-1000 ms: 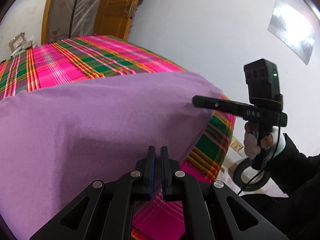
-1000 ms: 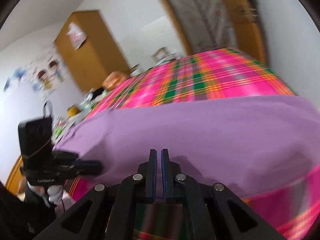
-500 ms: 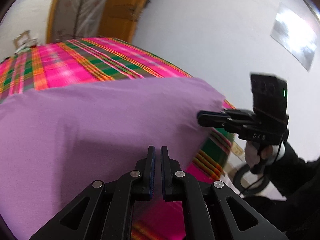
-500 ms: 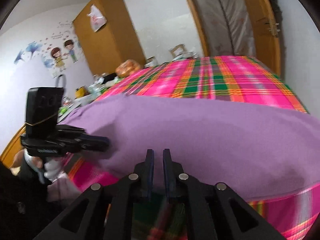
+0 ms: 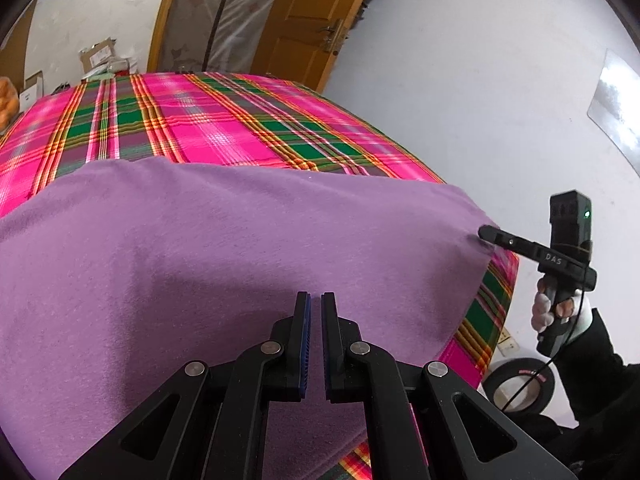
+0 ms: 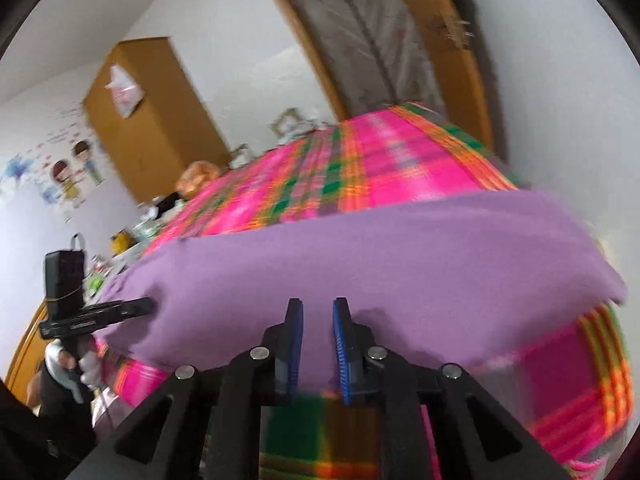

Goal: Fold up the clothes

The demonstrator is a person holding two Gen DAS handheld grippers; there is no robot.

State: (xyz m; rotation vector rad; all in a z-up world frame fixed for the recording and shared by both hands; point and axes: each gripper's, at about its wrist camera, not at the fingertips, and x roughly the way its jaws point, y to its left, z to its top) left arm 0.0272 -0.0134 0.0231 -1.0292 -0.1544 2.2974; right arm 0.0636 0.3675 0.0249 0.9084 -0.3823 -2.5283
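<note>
Since the earlier frame, right gripper (image 6: 318, 312) jaws have parted and are opening now, the purple cloth (image 5: 224, 248) edge lying between them, unpinched. Left to right: left gripper (image 5: 316, 304) sits clamped on the cloth's near-left corner; the cloth spans the near end of the plaid bedspread (image 5: 208, 128), hanging over its edge; the right gripper's tip meets the right corner.

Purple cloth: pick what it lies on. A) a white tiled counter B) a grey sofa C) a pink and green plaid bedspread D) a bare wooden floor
C: the purple cloth is spread over a pink and green plaid bedspread, which shows beyond its far edge and beneath its near corner.
</note>
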